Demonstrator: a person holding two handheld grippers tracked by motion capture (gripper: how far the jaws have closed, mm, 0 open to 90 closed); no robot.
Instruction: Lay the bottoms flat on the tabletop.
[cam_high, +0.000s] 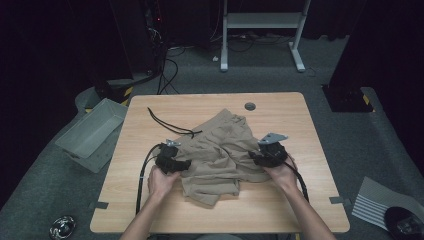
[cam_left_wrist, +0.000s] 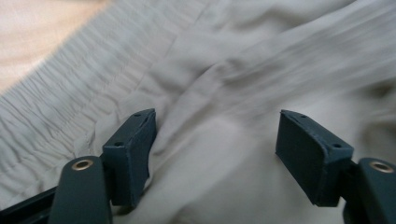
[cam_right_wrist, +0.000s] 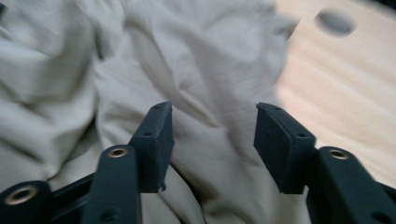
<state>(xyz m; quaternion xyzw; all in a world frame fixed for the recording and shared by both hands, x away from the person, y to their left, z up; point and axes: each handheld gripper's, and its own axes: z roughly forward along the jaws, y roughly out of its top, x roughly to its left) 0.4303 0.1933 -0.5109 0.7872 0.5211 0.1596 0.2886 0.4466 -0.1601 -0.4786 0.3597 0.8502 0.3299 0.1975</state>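
The beige shorts lie rumpled at the centre of the table, folding barely begun. The left gripper and the right gripper both gape over cloth, gripping nothing; smoothing and folding remain.

The shorts are plain khaki beige with a dark drawstring. The table is pale woodgrain. The bin at far left is grey, perhaps plastic.

Overhead view; 2 close cloth views.
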